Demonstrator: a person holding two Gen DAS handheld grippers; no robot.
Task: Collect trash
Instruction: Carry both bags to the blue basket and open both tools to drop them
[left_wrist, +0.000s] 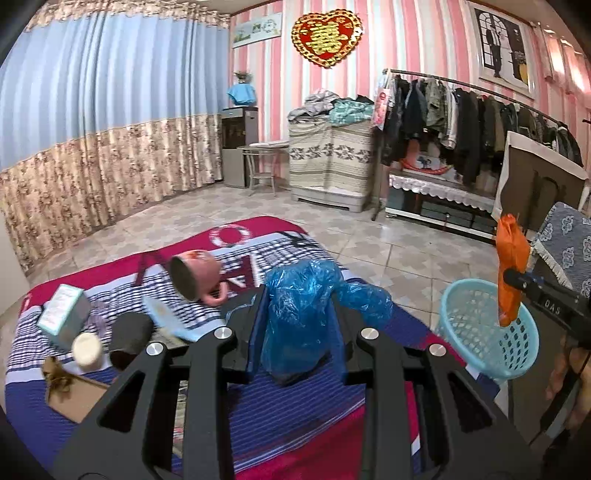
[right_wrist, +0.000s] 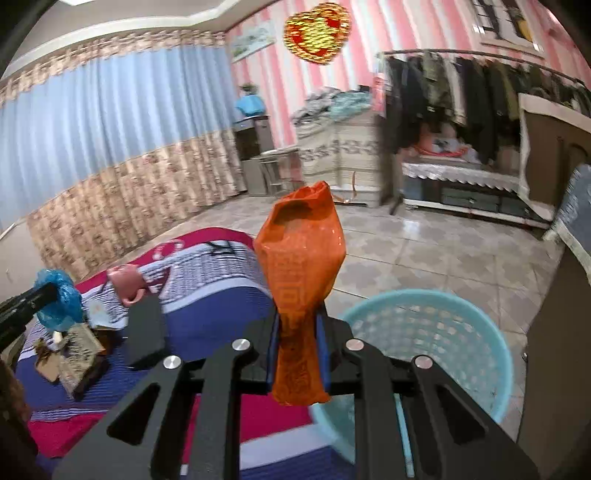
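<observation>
Both grippers loaded, neither piece dropped yet.

Bed (left_wrist: 280, 413), left side, 9 o'clock in the left wrist view: small box (left_wrist: 62, 314), cream jar (left_wrist: 86, 350), dark cup (left_wrist: 129, 336) on its side, brown paper scrap (left_wrist: 55, 376) at the near edge. Pink mug (left_wrist: 195, 275) tipped over around 11 o'clock. The scrap looks like trash; can't tell about the rest.

Centre: left gripper (left_wrist: 301, 317) pinching a crumpled blue plastic bag (left_wrist: 306, 306), jaws pressed on it, held above the bedspread.

Right, 3 o'clock: right gripper (right_wrist: 297, 350) clamped on an orange wrapper (right_wrist: 301, 266), wrapper sticking up and out past the fingertips. Light-blue basket (right_wrist: 443, 332) sits on the floor beside the bed corner, just right of and below that gripper. In the left wrist view the wrapper hangs over the basket rim (left_wrist: 454, 291).

Basket interior looks empty as far as visible; bottom partly hidden.

Progress: early. Two items picked, none binned. My read: the orange wrapper goes in first, it's nearly over the opening; the blue bag needs to travel right. Then go back for the scrap.
</observation>
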